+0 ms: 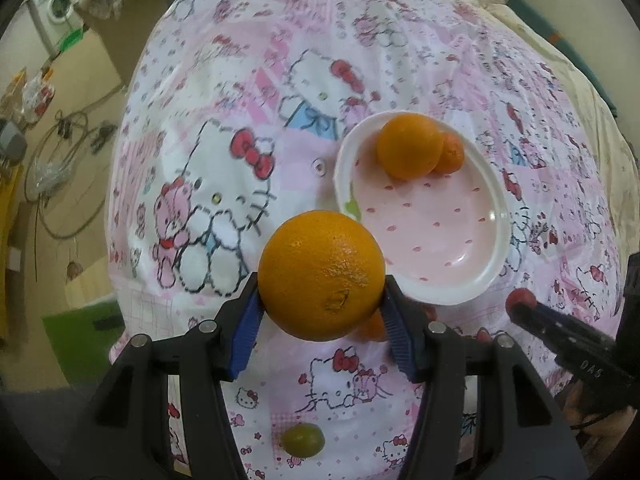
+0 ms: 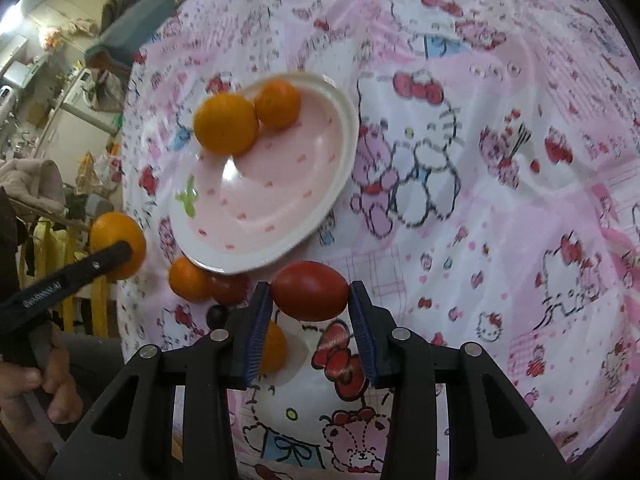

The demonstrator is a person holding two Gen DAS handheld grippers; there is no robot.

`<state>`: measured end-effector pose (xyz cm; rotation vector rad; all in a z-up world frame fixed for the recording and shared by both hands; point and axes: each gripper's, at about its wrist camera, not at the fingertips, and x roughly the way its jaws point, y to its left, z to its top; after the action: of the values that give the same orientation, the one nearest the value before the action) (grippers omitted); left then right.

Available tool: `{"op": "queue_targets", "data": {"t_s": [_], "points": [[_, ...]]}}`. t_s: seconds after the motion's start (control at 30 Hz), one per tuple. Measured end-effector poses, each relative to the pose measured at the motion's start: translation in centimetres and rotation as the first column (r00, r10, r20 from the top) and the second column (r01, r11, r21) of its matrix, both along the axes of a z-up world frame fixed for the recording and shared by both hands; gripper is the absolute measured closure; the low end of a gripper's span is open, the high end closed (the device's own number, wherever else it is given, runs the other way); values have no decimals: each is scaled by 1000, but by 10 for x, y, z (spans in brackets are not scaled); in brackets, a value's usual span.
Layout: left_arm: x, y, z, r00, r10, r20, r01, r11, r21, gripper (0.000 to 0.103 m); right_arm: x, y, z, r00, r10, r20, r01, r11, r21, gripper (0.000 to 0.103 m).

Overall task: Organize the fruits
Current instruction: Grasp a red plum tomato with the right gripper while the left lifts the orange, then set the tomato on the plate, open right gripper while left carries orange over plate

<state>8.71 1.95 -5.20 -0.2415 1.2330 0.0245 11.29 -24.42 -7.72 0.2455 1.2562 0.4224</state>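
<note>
My left gripper is shut on a big orange, held above the cloth just left of a pink oval plate. On the plate's far end lie an orange and a small mandarin. My right gripper is shut on a red tomato, both blue pads pressing its ends, near the plate's front rim. In the right wrist view the held orange shows at the left.
Loose on the patterned tablecloth by the plate lie a mandarin, a second tomato, a small dark fruit and another mandarin. A green fruit lies near the front. The table edge drops off at the left.
</note>
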Motion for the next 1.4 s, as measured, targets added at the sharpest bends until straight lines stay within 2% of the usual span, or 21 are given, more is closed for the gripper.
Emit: {"op": "queue_targets", "data": {"t_s": [0.13, 0.33, 0.63, 0.8, 1.0, 1.1, 1.23, 1.4], "points": [[10, -7, 0, 1000, -28, -13, 28, 999, -18, 50, 8, -2, 11, 1000, 15, 18, -16, 999, 34, 62], [27, -25, -6, 997, -77, -30, 77, 997, 3, 50, 43, -2, 21, 999, 18, 45, -21, 998, 56, 62], [37, -33, -6, 996, -88, -23, 89, 996, 14, 50, 90, 34, 5, 996, 90, 27, -90, 996, 20, 62], [37, -26, -11, 997, -68, -41, 68, 998, 4, 50, 115, 56, -17, 993, 110, -32, -109, 994, 31, 62], [38, -22, -13, 997, -62, -43, 62, 998, 12, 50, 132, 71, -32, 993, 113, -38, -116, 990, -78, 60], [39, -25, -15, 996, -74, -48, 76, 997, 20, 50, 134, 73, -32, 993, 117, -35, -119, 990, -81, 59], [43, -31, -16, 994, -94, -47, 96, 995, 37, 50, 134, 70, -28, 992, 123, -31, -125, 991, -55, 39], [50, -40, -18, 993, -113, -38, 114, 993, 38, 50, 132, 57, -18, 995, 97, -20, -97, 995, -34, 38]]}}
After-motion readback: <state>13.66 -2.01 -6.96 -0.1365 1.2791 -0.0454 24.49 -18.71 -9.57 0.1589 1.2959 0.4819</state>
